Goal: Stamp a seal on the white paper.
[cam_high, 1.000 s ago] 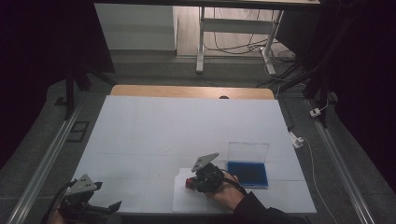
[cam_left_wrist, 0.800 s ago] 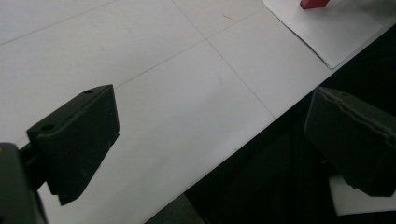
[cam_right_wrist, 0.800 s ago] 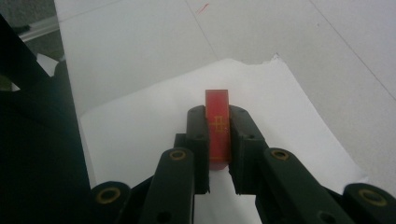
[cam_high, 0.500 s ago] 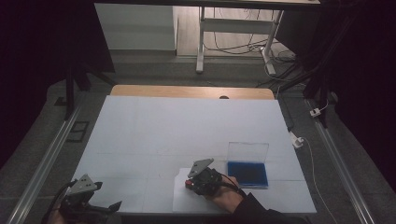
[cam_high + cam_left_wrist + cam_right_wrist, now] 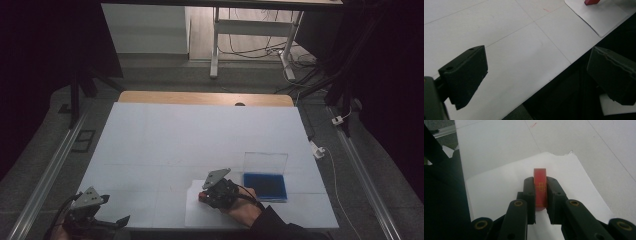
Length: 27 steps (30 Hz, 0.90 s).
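Observation:
A small red block with a faint gold mark on its top face is clamped between the pads of my right gripper, which is shut on it. The block hangs just over or on a white paper sheet; contact cannot be told. In the high view the right gripper sits over the sheet near the table's front edge. My left gripper rests at the front left corner, and its jaws stand wide apart with nothing between them. The red block is far off in the left gripper view.
A blue pad in a shallow case lies just right of the right hand, its clear lid standing upright. The white table top stretches away behind. Metal rails run along both sides. The table's front edge lies under the left jaws.

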{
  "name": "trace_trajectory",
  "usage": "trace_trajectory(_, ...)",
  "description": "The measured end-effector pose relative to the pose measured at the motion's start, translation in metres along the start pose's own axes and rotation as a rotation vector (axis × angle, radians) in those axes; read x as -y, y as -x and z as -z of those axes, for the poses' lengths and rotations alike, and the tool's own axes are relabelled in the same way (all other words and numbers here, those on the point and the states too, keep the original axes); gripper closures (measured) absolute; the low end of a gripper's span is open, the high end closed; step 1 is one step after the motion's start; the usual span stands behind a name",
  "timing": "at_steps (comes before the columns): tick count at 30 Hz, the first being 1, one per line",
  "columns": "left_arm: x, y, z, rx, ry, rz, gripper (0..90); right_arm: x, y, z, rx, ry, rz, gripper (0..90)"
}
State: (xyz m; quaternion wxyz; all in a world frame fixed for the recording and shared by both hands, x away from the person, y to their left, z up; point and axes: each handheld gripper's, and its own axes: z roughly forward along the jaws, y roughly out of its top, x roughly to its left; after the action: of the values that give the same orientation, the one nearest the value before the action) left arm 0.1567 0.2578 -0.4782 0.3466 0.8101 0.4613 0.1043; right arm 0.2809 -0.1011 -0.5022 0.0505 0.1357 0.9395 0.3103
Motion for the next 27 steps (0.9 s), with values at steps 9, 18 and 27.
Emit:
trace_trajectory(9, 0.0, 0.0, 0.0, 0.001, 0.001, 0.0, 3.3, 0.0, 0.001, 0.004, -0.005, 0.029, -0.013, 79.2)
trace_trajectory(18, 0.0, 0.0, 0.0, 0.001, 0.002, -0.001, 3.3, -0.002, 0.001, 0.01, -0.004, 0.046, -0.003, 79.1)
trace_trajectory(27, 0.0, 0.0, 0.001, 0.003, 0.004, -0.001, 3.4, -0.002, 0.002, 0.02, -0.006, 0.074, -0.02, 79.1)
